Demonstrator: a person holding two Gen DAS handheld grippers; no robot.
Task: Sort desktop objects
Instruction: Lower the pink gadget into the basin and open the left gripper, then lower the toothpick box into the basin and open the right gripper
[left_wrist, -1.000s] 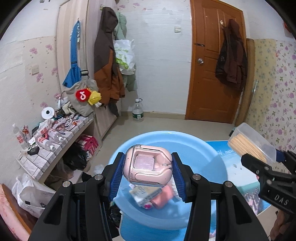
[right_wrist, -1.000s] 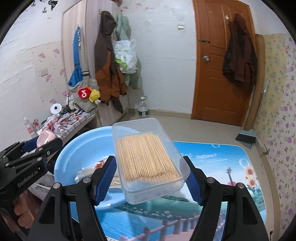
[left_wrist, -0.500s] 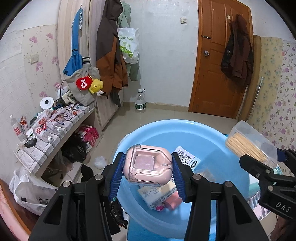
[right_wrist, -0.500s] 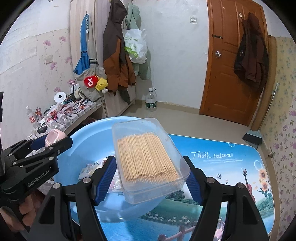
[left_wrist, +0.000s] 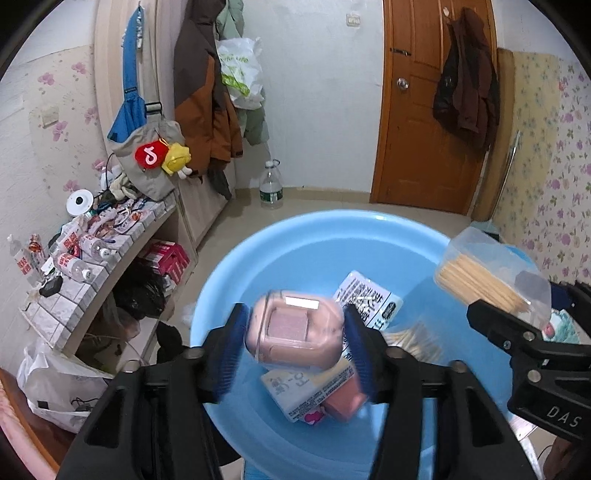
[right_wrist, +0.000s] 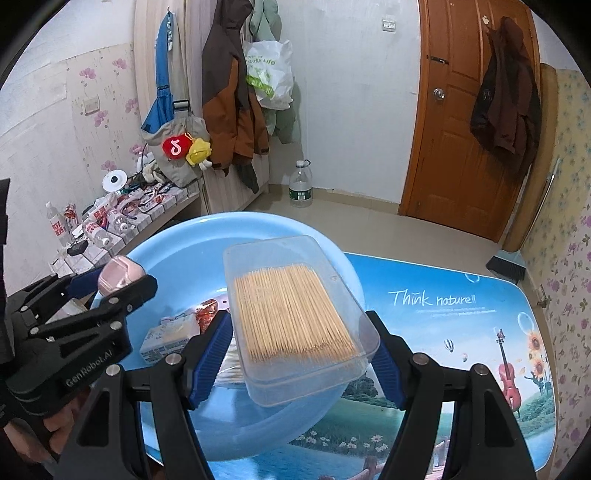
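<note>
Two tongs are over the blue basin (left_wrist: 317, 236), each w/ one item. The left tongs (left_wrist: 293, 341) are opening right now: the pink case (left_wrist: 295, 336) sits between the blue pads but looks blurred and tilted, w/ a slim gap on the left side, so it seems to be slipping free rather than pinched. It hangs above the basin's contents, approx. over the white-and-yellow carton (left_wrist: 310, 387) and the pink box (left_wrist: 345, 404), w/ a printed packet (left_wrist: 369, 304) just behind.

The right tongs (right_wrist: 301, 354) stand wide, pads pressed on both long sides of the clear toothpick box (right_wrist: 295, 314), held lid-up and tipped a bit toward the camera. In the right wrist view the box sits over the basin's near-right rim, part of it above the counter (right_wrist: 461, 332) w/ the printed nature scene.

Risks, as I judge them:
- Case drops onto the cartons and could bounce or skid; the basin wall prob. contains it, but a hard landing may pop the lid.
- Toothpick box is smooth plastic and gripped near its rear end; if let go here it may catch the rim and tip onto the counter, spilling sticks if the lid isn't firm.
- Both tongs are near each other over one basin, so a clash is poss.
</note>
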